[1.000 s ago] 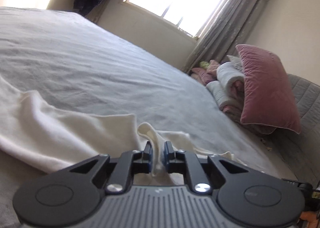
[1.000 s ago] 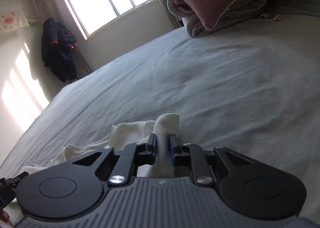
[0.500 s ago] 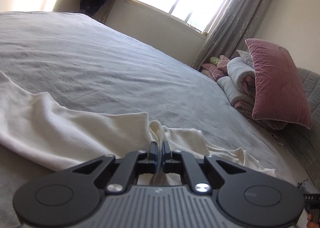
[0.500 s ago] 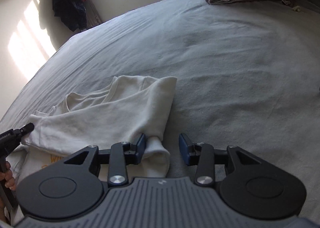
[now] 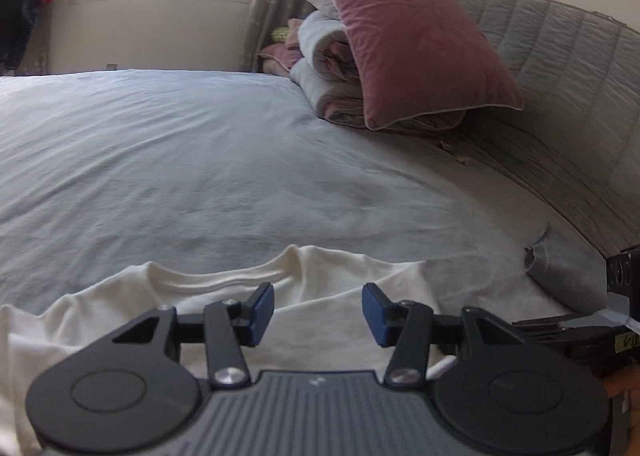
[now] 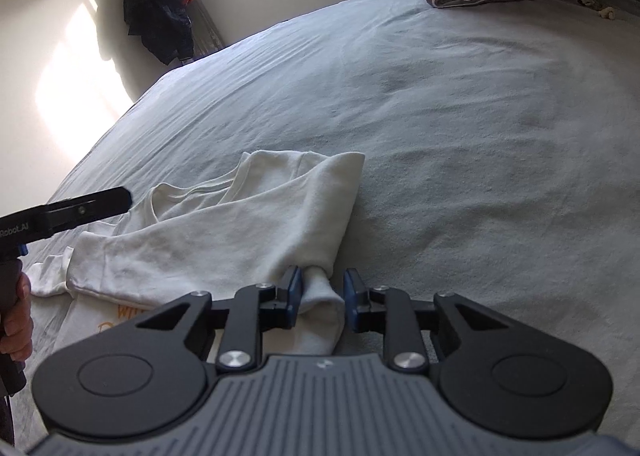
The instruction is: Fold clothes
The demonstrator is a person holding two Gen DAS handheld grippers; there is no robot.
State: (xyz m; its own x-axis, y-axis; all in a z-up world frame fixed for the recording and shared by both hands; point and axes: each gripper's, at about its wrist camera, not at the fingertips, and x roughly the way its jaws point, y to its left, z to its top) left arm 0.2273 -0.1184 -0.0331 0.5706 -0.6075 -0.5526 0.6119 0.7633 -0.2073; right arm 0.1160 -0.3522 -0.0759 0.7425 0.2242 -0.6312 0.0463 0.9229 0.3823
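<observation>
The cream shirt (image 6: 224, 240) lies low on the bed (image 6: 460, 104), its hem hidden behind both tongs. Left tongs (image 5: 318, 314) have just spread, empty. Right tongs (image 6: 320, 298) have been closing around the cuff (image 6: 320, 296); contact is unclear.

A wide bed (image 6: 460, 104) under a wrinkled grey sheet carries everything. A cream shirt (image 6: 224, 240) lies on its near side, partly folded, one sleeve laid across the body. At the far right, by the quilted headboard (image 5: 560, 68), rolled bedding (image 5: 328, 68) is piled with a pink pillow (image 5: 412, 40) leaning on it.
</observation>
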